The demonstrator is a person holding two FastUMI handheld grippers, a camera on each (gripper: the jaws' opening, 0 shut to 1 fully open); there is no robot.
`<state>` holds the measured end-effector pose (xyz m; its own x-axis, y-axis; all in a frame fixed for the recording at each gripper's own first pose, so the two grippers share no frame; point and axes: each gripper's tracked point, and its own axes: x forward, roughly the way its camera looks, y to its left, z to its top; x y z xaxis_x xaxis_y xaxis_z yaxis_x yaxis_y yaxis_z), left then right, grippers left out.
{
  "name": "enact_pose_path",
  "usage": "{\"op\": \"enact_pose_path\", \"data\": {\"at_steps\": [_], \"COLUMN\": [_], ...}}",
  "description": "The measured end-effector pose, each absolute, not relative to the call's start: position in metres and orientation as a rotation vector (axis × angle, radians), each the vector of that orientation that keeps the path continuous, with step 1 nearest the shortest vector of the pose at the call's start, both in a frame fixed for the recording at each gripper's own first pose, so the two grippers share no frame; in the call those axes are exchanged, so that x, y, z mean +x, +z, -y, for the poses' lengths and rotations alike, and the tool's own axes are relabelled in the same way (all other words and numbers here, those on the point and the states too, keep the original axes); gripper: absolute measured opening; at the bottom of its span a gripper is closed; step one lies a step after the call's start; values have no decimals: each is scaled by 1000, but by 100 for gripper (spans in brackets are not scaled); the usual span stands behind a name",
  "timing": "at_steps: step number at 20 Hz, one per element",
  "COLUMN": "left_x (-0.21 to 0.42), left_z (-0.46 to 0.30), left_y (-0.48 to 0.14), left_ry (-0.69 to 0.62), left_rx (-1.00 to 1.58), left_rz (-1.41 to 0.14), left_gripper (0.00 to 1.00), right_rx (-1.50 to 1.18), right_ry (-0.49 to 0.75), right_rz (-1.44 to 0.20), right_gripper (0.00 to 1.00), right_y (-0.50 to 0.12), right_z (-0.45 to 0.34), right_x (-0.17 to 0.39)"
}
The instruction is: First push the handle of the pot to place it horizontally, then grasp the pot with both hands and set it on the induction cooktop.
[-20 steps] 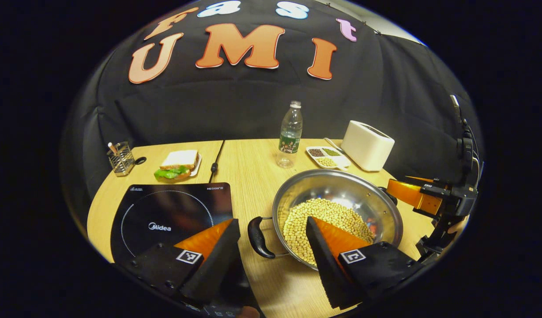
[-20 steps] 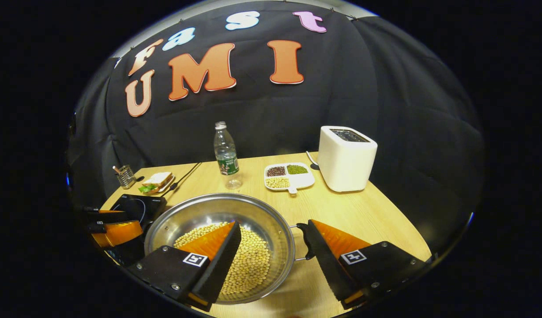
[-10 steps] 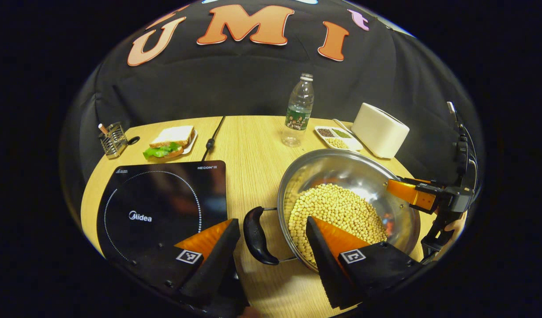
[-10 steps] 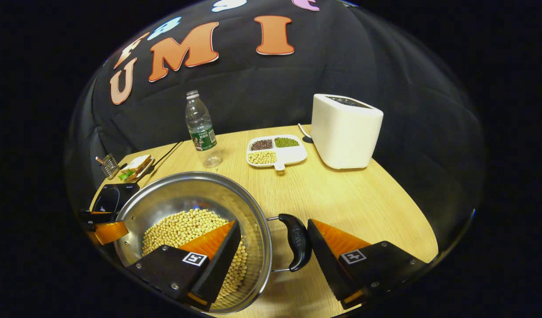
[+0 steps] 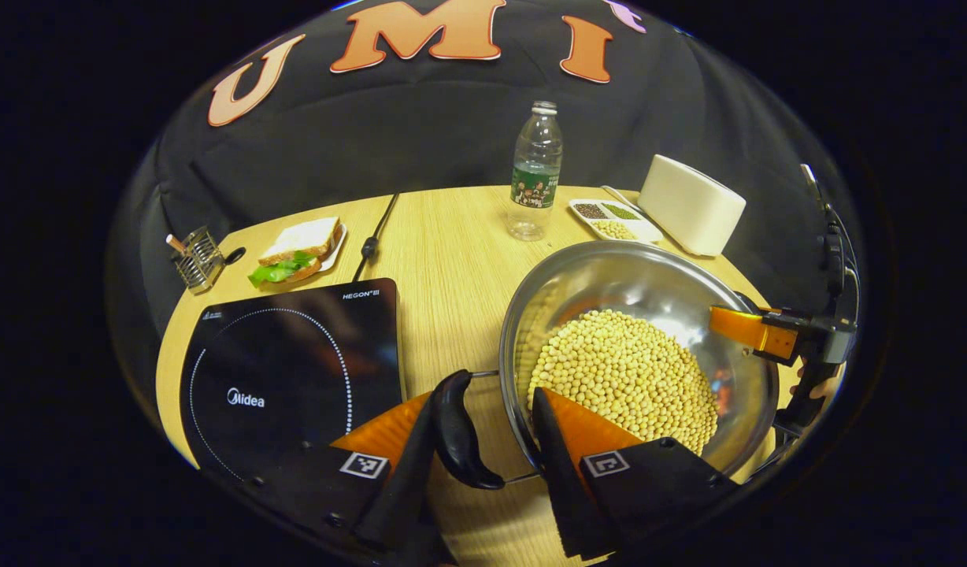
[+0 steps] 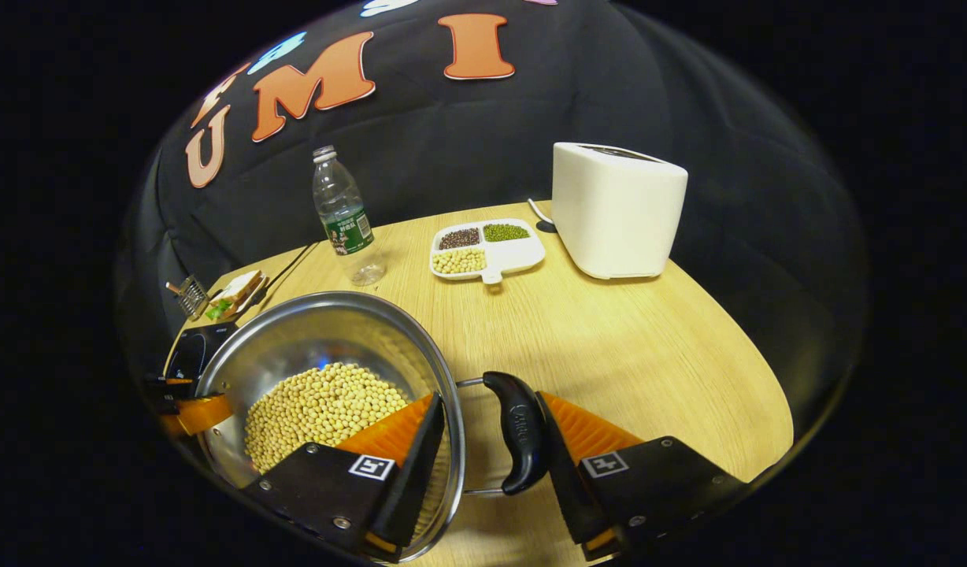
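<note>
A steel pot (image 5: 609, 276) holding soybeans (image 5: 625, 378) rests on the wooden table, to the right of the black induction cooktop (image 5: 287, 370). My left gripper (image 5: 485, 398) straddles the pot's near black handle (image 5: 456, 433). One finger touches the handle's outside and the other hangs over the rim above the beans, with a gap left between them. My right gripper (image 6: 489, 398) straddles the opposite handle (image 6: 519, 429) of the pot (image 6: 318, 331) the same way, partly closed. That right gripper (image 5: 767, 335) also shows at the pot's far rim in the left gripper view.
Along the back of the table stand a water bottle (image 5: 535, 169), a white toaster (image 5: 692, 203) and a divided dish of beans (image 5: 613, 220). A sandwich on a plate (image 5: 294, 256), a small wire rack (image 5: 194, 256) and a black cable (image 5: 371, 240) lie behind the cooktop.
Both grippers have moved forward and down onto the pot's two handles. Their fingers have narrowed, each now touching a handle with its outer finger. The pot has stayed on the table.
</note>
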<state>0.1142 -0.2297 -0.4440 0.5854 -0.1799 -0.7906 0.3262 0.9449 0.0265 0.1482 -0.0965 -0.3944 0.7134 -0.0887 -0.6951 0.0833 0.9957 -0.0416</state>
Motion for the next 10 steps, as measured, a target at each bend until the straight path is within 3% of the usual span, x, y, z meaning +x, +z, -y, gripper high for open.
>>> {"op": "enact_pose_path", "data": {"at_steps": [1,2,3,5,10], "left_x": [118,120,121,118,113], "left_z": [231,230,230,229,219], "left_y": [-443,-443,-442,-442,-421], "left_ry": [-292,-282,-280,-279,-277], "left_rx": [169,149,127,105,115], "left_rz": [-889,-899,-904,-918,-900], "left_gripper": [75,72,67,61,62], "right_rx": [-10,3,33,65,97], "right_ry": [-90,-92,-98,-100,-95], "right_rz": [-768,-771,-773,-768,-751], "right_gripper": [70,60,63,58,57], "right_y": [-395,-393,-391,-388,-370], "right_z": [96,96,96,94,80], "right_x": [147,145,143,138,131]}}
